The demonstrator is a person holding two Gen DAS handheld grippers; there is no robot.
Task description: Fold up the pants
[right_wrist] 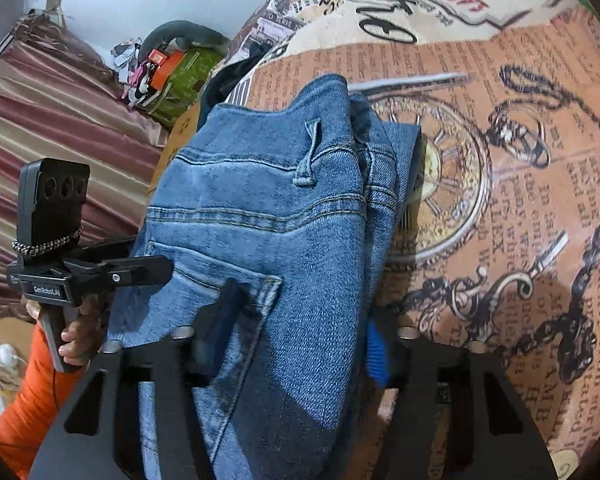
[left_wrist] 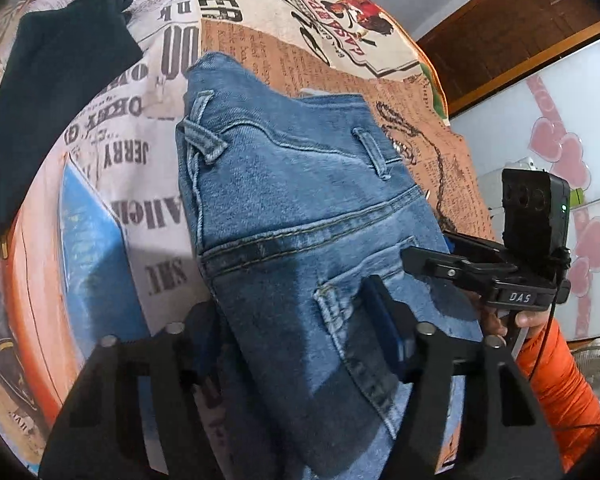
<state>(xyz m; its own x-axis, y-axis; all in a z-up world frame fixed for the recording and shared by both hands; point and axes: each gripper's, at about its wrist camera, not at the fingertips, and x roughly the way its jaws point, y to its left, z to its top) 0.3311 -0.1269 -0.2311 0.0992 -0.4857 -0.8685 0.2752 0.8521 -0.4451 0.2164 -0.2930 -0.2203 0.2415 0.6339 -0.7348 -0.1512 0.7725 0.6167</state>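
**Folded jeans held up between both tools**

While you work over the bed covered in a newspaper-and-pocket-watch print spread [right_wrist: 540, 184], a dark green garment [left_wrist: 56, 92] lies well apart on its far left side, and a green bag with an orange box [right_wrist: 172, 72] sits beyond the bed's edge by striped curtains [right_wrist: 48, 120]. Nothing stands between you and the spread.

Your blue denim pants [left_wrist: 292, 208], folded into a thick bundle with the back pocket facing up, are raised above the spread. Your left hand-held gripper [left_wrist: 300, 320] is clamped on the pants' left edge, and your right hand-held gripper [right_wrist: 300, 332] pinches the bundle's right edge, each visible in the other's view.
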